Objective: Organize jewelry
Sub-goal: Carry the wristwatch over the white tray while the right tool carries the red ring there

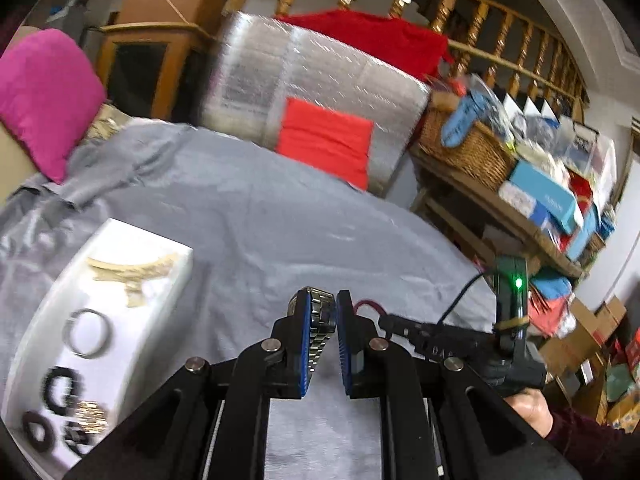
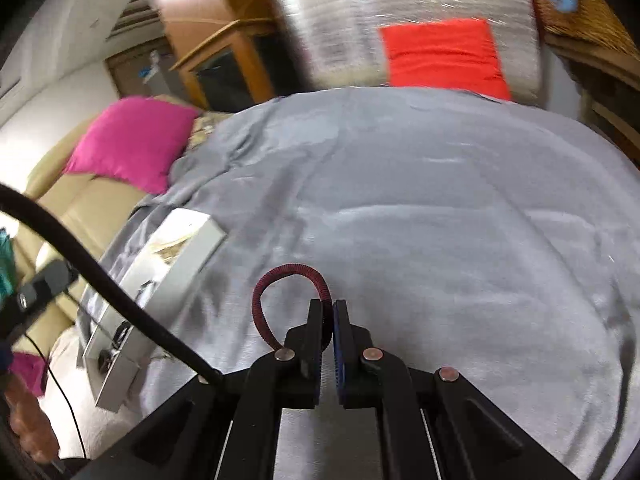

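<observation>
Black tongs pinched jewelry over gray cloth.
Left gripper point(image 1: 323, 320) squeezed a shiny metal watch point(image 1: 320, 328); right gripper point(image 2: 330, 320) squeezed a red-black cord loop point(image 2: 280, 300).

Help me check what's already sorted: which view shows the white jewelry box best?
The left wrist view. There the white jewelry box faces the camera, showing a gold necklace, a silver bangle and dark rings, though blurred. The right wrist view catches the box only edge-on, partly behind a black cable, contents unreadable.

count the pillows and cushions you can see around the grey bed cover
2: a magenta square fabric pillow at the cover's far left edge, and a red square fabric cushion leaning on the silver wrapped bundle at the far end. Others may be hidden.
</observation>
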